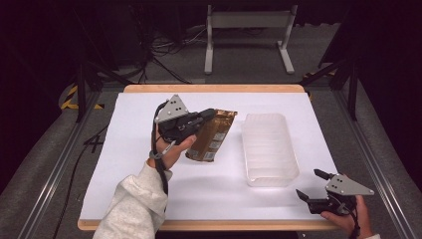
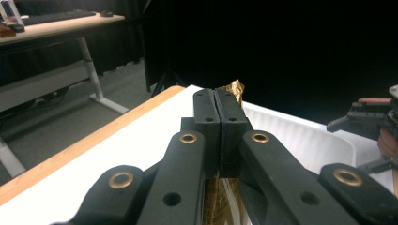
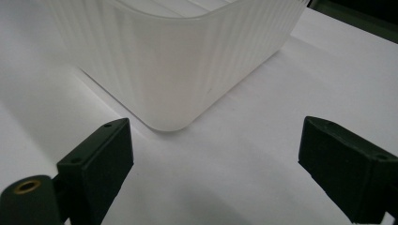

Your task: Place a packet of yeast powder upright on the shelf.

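Left gripper: jaws fully closed, clamped on the top edge of a gold-brown foil packet. In the left gripper view the two black jaws meet flat, w/ crinkled foil showing past the tips and more below them. Packet sits tilted approx. mid-table on the white sheet; cannot tell if its lower end touches the sheet. Left hand, grey sleeve behind it.

Clear ribbed plastic bin: upright on sheet, just right of the packet, not touching it.

Right gripper: near table's front right corner, close to the bin's near right corner, held by the right hand. Jaws wide open, nothing between them; in the right gripper view the bin corner stands ahead, apart from both jaws.
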`<state>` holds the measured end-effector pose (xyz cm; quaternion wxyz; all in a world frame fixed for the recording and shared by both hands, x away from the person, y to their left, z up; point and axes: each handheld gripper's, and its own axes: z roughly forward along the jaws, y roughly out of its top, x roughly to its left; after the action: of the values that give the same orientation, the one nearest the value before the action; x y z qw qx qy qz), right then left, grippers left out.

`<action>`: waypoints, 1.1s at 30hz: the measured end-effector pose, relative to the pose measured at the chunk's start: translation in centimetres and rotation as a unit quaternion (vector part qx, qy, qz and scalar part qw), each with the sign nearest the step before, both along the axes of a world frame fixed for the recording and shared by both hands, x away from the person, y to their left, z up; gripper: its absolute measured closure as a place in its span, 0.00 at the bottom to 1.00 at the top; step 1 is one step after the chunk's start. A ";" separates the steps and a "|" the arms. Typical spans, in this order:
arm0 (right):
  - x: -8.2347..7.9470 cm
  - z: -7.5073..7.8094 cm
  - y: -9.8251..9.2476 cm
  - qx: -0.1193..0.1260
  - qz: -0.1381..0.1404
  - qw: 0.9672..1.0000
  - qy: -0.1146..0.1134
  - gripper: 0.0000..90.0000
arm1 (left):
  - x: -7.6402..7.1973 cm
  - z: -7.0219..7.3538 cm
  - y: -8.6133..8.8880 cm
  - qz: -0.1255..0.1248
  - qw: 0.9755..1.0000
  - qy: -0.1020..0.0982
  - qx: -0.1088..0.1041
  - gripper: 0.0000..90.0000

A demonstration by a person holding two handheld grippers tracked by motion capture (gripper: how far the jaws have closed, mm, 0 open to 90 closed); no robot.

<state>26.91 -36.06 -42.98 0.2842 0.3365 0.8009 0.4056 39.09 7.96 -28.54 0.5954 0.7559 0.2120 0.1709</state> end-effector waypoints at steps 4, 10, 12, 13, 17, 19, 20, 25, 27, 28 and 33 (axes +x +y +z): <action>0.0 0.0 0.0 0.002 0.002 1.000 -0.002 0.12 | 0.5 0.5 -1.2 -0.008 1.000 0.002 0.001 0.99; -0.1 0.1 -0.1 0.005 0.004 1.000 -0.004 0.12 | 0.9 1.0 -2.3 -0.010 1.000 0.008 -0.009 0.99; -0.1 0.1 -0.2 0.006 0.005 1.000 -0.003 0.12 | 1.4 1.2 -2.9 -0.017 1.000 0.011 -0.016 0.99; -0.1 0.1 -0.2 0.006 0.006 1.000 -0.004 0.12 | 1.5 1.3 -3.1 -0.019 1.000 0.013 -0.020 0.99; -0.2 0.1 -0.1 0.010 0.014 1.000 -0.005 0.11 | 1.9 1.7 -4.4 -0.026 0.999 0.011 -0.021 0.99; -0.2 0.1 -0.1 0.011 0.016 1.000 -0.005 0.11 | 1.9 1.8 -4.7 -0.028 0.999 0.010 -0.022 0.99; -0.2 0.1 -0.1 0.012 0.018 1.000 -0.005 0.11 | 2.0 1.8 -5.1 -0.030 0.999 0.008 -0.020 0.99; -0.3 0.2 -0.1 0.013 0.023 1.000 -0.007 0.11 | 2.4 1.8 -6.5 -0.043 0.999 0.010 -0.027 0.99; -0.3 0.2 -0.1 0.011 0.021 1.000 -0.007 0.11 | 2.6 1.9 -7.0 -0.046 0.998 0.016 -0.031 0.99; -0.3 0.2 -0.1 0.010 0.021 1.000 -0.008 0.11 | 2.7 1.9 -7.2 -0.048 0.998 0.019 -0.033 0.99; -0.3 0.2 -0.1 0.009 0.020 1.000 -0.009 0.11 | 2.5 1.9 -9.0 -0.048 0.998 0.016 -0.037 0.99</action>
<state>26.60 -36.17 -42.79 0.2801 0.3189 0.8014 0.4215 41.57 -1.00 -26.64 0.6270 0.7453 0.1912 0.1218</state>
